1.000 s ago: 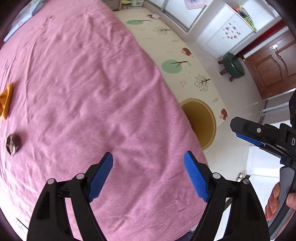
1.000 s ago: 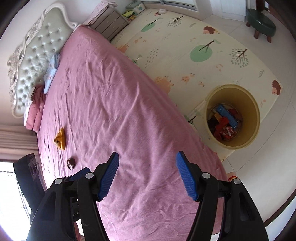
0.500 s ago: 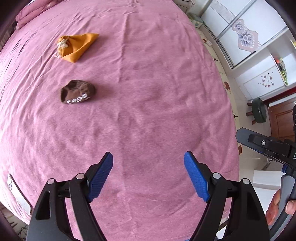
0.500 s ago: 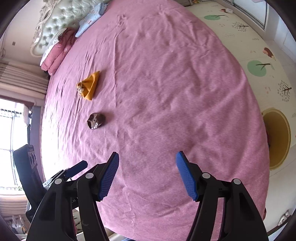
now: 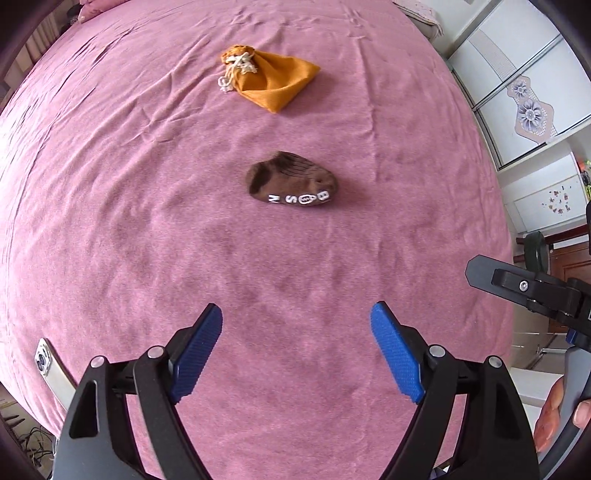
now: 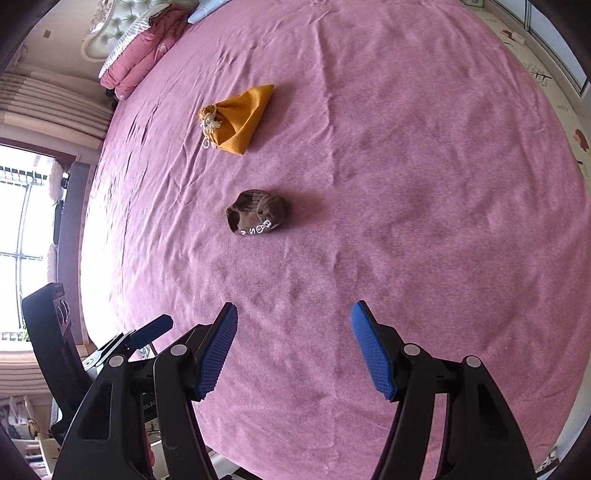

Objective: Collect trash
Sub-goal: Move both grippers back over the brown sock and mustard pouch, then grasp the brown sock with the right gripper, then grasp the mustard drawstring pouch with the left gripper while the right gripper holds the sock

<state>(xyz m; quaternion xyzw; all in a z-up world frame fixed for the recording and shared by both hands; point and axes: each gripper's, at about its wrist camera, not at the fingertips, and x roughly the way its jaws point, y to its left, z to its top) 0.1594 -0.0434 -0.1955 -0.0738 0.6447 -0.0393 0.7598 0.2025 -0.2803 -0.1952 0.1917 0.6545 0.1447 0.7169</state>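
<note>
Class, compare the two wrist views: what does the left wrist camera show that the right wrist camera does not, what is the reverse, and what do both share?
Only the left wrist view shows a phone at the bed's edge, white cabinet doors and the person's fingers. Only the right wrist view shows the pink pillows, the tufted headboard, the window and a black chair. Both show the orange drawstring pouch, the brown sock nearer the grippers, and the pink bedspread. The left gripper and right gripper are both open and empty.
</note>
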